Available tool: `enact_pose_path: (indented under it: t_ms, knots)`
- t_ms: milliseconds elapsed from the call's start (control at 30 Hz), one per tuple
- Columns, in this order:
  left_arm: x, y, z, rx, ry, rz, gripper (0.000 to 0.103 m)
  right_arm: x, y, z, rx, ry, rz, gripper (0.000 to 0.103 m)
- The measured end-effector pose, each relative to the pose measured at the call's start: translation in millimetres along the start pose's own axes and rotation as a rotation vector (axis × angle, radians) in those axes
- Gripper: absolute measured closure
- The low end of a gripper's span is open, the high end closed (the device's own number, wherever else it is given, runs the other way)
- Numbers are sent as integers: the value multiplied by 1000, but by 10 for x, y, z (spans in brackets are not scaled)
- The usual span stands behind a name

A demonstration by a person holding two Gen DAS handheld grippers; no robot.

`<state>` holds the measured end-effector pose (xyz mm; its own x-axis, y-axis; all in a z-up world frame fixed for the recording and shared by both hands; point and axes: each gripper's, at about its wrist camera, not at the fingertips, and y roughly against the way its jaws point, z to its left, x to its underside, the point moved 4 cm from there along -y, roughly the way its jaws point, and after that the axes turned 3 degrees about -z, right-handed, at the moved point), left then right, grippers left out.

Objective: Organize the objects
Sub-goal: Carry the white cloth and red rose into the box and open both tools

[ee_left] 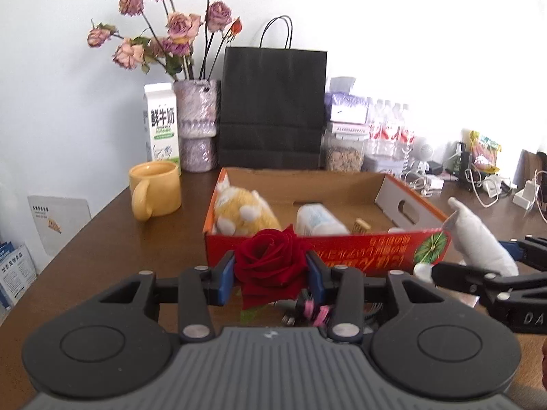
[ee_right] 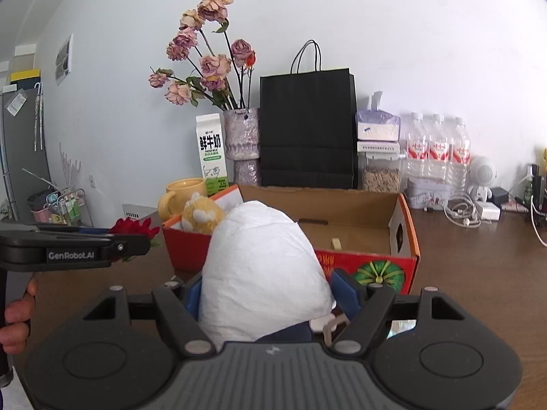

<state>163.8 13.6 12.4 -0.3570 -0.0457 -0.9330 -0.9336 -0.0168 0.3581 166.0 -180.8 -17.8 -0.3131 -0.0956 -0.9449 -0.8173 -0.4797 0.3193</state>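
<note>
The rose sits clamped between the blue pads of the left gripper, held just short of the red front wall of the box. Beside it, the right gripper is closed on a white bundle, soft and crumpled, maybe cloth or paper. Inside the box lie a yellow plush at the left end, a white bottle on its side, and a small wooden block. A yellow mug stands on the table left of the box. Behind stand a milk carton, a vase of dried roses and a black bag.
</note>
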Motion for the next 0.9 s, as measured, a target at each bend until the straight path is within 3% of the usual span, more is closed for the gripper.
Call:
enact_pose_path:
  t_ms: [567, 900]
  knots:
    - [-587, -711, -263, 17, 1, -60, 60, -505, -766, -209, 41, 86, -21, 30]
    - [-744, -1374, -311, 4, 8, -36, 60, -587, -1477, -440, 84, 92, 59, 30]
